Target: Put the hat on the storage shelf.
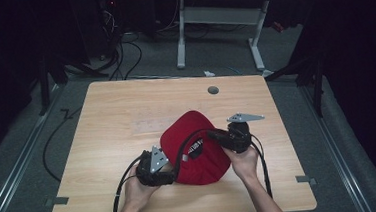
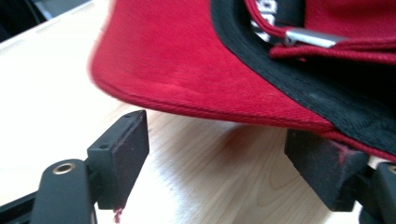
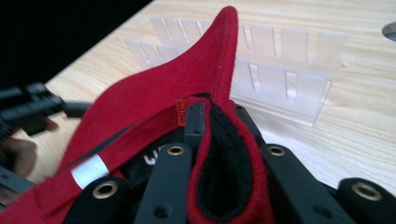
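Red cap [image 1: 195, 145] lies upside down near the front middle of the wooden table [image 1: 126, 110], its black inner band and strap buckle facing up, and both hands work at its rim from opposite sides. The right tool [image 1: 223, 137] is pressed together on the edge of the cap: in the right gripper view the rim fabric [image 3: 224, 186], red outside and black within, is folded up between the two black jaws and rises in a peak beyond them. That pinch seems meant to anchor one side and lift it, so the cap cannot slide while the other hand finds a hold.

The left tool [image 1: 167, 176] sits at the opposite, near-left edge with its jaws spread. In the left gripper view the red edge [image 2: 196, 93] hangs just above and between the two pads [image 2: 123, 154], which do not press on it; the right-hand pad sits right under the rim, and whether it touches I cannot tell. This looks like a lining-up for a second grip, so the cap can be carried or folded between two holds.

A clear plastic rack [image 3: 285, 79] stands on the table just beyond the cap, perhaps where it is headed.
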Demonstrator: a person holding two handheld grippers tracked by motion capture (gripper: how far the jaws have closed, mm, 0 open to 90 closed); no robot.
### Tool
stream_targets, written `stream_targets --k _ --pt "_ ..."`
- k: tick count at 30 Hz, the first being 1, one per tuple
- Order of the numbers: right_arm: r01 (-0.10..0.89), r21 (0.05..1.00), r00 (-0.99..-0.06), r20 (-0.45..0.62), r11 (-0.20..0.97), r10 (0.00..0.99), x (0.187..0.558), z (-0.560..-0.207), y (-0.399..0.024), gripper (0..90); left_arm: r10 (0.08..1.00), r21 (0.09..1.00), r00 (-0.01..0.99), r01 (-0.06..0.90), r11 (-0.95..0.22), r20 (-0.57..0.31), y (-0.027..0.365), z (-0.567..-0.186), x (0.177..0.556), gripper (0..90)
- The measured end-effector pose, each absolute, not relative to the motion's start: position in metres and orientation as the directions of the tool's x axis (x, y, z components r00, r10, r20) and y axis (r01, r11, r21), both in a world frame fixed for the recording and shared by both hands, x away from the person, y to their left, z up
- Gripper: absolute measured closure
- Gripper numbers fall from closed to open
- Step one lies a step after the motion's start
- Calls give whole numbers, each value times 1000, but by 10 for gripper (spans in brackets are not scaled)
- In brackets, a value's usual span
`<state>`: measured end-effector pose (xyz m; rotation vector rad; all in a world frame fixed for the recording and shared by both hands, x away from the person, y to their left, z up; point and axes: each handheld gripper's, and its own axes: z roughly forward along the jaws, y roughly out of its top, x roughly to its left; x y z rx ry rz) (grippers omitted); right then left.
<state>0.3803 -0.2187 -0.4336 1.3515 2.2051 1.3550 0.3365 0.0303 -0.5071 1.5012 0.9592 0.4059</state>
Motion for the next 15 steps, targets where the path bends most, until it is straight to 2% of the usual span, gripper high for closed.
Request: stream_targets --k 15 --pt "660 710 -553 238 245 798 372 -450 -215 801 754 949 606 307 73 -254 44 -504 333 184"
